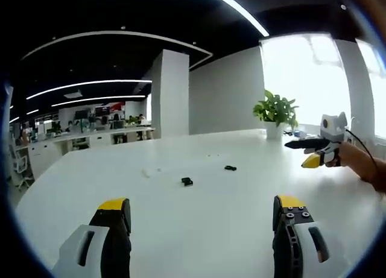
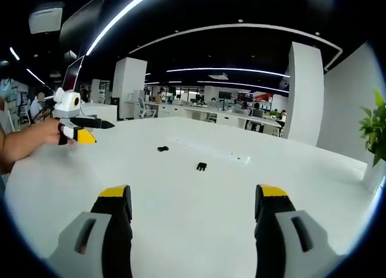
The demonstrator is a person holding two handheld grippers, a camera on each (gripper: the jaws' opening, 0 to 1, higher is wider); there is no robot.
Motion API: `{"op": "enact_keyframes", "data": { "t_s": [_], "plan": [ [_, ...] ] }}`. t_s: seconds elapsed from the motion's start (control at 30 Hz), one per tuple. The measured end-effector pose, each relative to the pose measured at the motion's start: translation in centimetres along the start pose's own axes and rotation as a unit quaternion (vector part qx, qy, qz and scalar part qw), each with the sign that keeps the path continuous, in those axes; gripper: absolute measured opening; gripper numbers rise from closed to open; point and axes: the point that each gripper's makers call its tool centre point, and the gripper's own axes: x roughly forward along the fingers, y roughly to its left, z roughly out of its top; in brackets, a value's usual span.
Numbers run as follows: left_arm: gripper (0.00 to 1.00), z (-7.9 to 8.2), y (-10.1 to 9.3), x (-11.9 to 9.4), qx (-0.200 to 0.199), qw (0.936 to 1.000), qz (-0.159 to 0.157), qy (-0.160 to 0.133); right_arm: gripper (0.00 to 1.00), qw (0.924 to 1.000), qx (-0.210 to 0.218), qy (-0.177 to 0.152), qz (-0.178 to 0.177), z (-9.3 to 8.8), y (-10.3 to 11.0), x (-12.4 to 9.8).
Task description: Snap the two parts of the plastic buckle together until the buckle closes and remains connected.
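Two small black buckle parts lie apart on the white table [image 1: 199, 230]. In the left gripper view one part [image 1: 187, 181] lies ahead of my left gripper [image 1: 202, 208], and the other part [image 1: 230, 167] lies farther off to the right. My left gripper is open, its yellow-tipped jaws wide apart and nothing between them. In the right gripper view one part [image 2: 201, 166] lies ahead of my open right gripper [image 2: 193, 196], and the other part [image 2: 162, 148] lies farther left. Each gripper also shows hand-held in the other's view: right gripper [image 1: 313, 151], left gripper [image 2: 81, 128]. Both hover above the table.
A potted plant [image 1: 276, 112] stands at the table's far edge by the window. A faint pale strip [image 2: 211, 150] lies on the table behind the parts. A white pillar [image 1: 170, 94], desks and seated people stand beyond the table. A person's hand [image 2: 36, 139] holds the left gripper.
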Motion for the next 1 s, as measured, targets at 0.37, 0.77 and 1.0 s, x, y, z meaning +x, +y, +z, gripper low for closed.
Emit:
{"op": "enact_keyframes", "data": {
  "t_s": [0.37, 0.77, 1.0],
  "plan": [
    [1.00, -0.5, 0.5, -0.1, -0.019, 0.9997, 0.013, 0.006, 0.82, 0.9999, 0.011, 0.003, 0.011, -0.4, 0.7, 0.6],
    [1.00, -0.5, 1.0, 0.7, -0.035, 0.9991, 0.022, 0.011, 0.81, 0.9994, 0.035, 0.006, 0.003, -0.7, -0.1, 0.9],
    [1.00, -0.2, 0.5, 1.2, -0.036, 0.9991, 0.018, 0.011, 0.81, 0.9993, 0.038, -0.002, 0.002, -0.2, -0.2, 0.7]
  ]
}}
